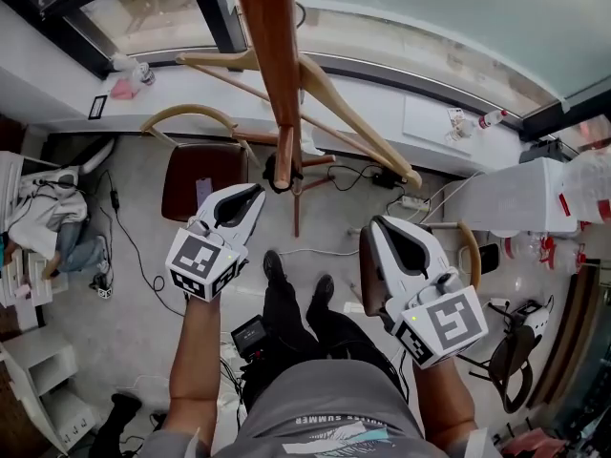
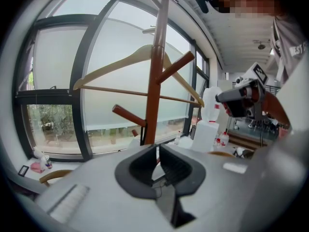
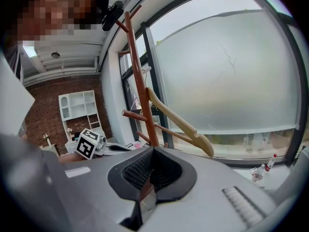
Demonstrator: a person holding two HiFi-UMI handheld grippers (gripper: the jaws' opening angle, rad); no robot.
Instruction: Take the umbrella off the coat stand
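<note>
The wooden coat stand's pole [image 1: 272, 65] rises just ahead of me, between both grippers. A pale wooden hanger [image 1: 353, 127] hangs on it. I make out no umbrella on it in any view. My left gripper [image 1: 256, 193] sits low at the pole's left, its jaws nearly together with only a thin slit and nothing between them. My right gripper [image 1: 378, 225] is at the pole's right, shut and empty. In the left gripper view the pole [image 2: 155, 81] and hanger [image 2: 120, 64] stand beyond the jaws [image 2: 158, 149]. The right gripper view shows the pole [image 3: 140, 91] and hanger [image 3: 183, 124] past its jaws [image 3: 151, 151].
A brown chair [image 1: 200, 175] with a curved wooden back stands left of the stand's base. Cables [image 1: 368, 175] trail over the floor. A white container [image 1: 520, 194] and bottles are at the right, and a window sill [image 1: 420, 113] runs behind. My legs [image 1: 296, 303] are below.
</note>
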